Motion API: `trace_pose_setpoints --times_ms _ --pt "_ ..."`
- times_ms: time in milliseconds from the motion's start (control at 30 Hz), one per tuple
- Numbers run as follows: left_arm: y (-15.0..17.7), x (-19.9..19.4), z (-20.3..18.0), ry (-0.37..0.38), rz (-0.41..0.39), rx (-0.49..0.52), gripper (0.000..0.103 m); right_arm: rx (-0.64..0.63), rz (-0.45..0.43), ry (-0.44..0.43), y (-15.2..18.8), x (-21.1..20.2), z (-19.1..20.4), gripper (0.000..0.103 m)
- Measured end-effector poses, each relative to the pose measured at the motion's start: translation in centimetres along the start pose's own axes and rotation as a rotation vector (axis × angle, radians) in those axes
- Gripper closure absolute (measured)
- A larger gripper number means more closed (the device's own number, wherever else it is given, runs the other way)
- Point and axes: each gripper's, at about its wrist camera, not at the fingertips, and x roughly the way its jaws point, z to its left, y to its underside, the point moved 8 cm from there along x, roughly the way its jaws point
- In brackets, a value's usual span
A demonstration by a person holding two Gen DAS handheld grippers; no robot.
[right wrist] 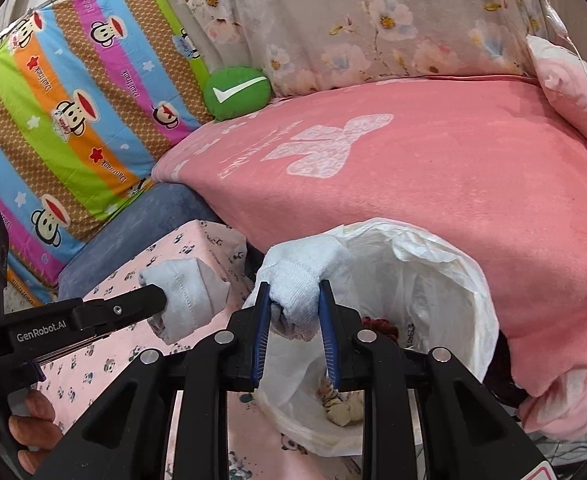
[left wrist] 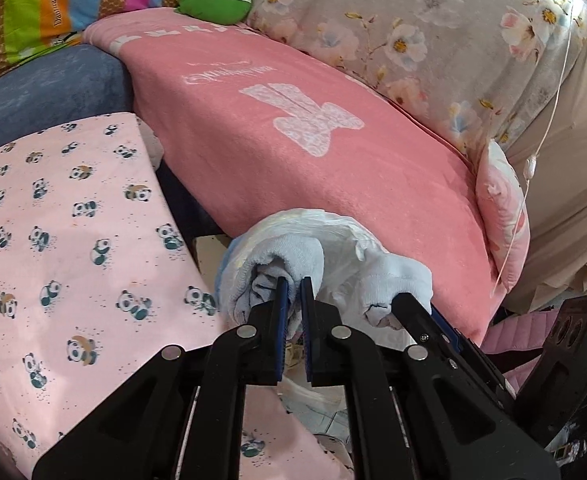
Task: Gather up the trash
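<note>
Both grippers angled down: left gripper (left wrist: pixel 294 280) clamped on pale blue cloth (left wrist: pixel 289 248), right gripper (right wrist: pixel 295 286) clamped likewise, probably socks, above white bin liner (right wrist: pixel 433 280).

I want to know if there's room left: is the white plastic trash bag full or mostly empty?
Mostly empty. The right wrist view looks into the white plastic trash bag: only a few crumpled scraps lie at the bottom.

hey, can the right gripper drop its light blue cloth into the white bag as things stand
Probably yes. The right gripper, jaws shut on a light blue cloth, hangs at the near rim of the white bag, whose mouth gapes open with nothing across it. The left gripper, holding another cloth, is off to the side.
</note>
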Motion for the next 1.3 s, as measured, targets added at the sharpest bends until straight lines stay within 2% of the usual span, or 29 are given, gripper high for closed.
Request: trace_pose_setpoints --times_ms 133,167,267,400,567,700,800,867,1067,1300 --pt "0.1 1.4 -2.0 0.032 0.022 0.019 0.096 0.022 -0.007 0.02 -0.2 -0.3 -1.9 0.08" --pt "0.1 1.7 -2.4 0.035 0.022 0.025 0.091 0.027 -0.008 0.022 -0.3 -0.3 -2.3 0.08" --pt "0.1 1.9 -2.5 -0.007 0.003 0.04 0.064 0.035 -0.01 0.029 -0.5 -0.2 -3.0 0.08" --pt "0.0 1.6 -1.7 -0.078 -0.021 0.059 0.063 0.031 -0.008 0.03 -0.6 0.0 -3.4 0.078" --pt "0.2 0.9 -0.1 -0.183 -0.047 0.071 0.06 0.032 -0.007 0.028 -0.6 0.5 -3.1 0.071" --pt "0.3 0.2 1.3 -0.245 -0.067 0.074 0.057 0.011 -0.005 0.026 -0.5 0.6 -2.3 0.058" --pt "0.4 -0.3 2.1 -0.292 -0.081 0.077 0.049 -0.01 0.0 0.026 -0.4 0.6 -1.8 0.056" --pt "0.7 -0.6 2.6 -0.319 -0.087 0.08 0.049 -0.022 0.004 0.03 -0.2 0.5 -1.6 0.052" --pt "1.8 -1.4 3.6 -0.384 -0.093 0.093 0.047 -0.081 0.017 0.07 0.5 -0.1 -1.0 0.044" --pt "3.4 -2.7 4.5 -0.463 -0.106 0.09 0.034 -0.198 0.028 0.161 1.8 -1.4 -0.1 0.03"
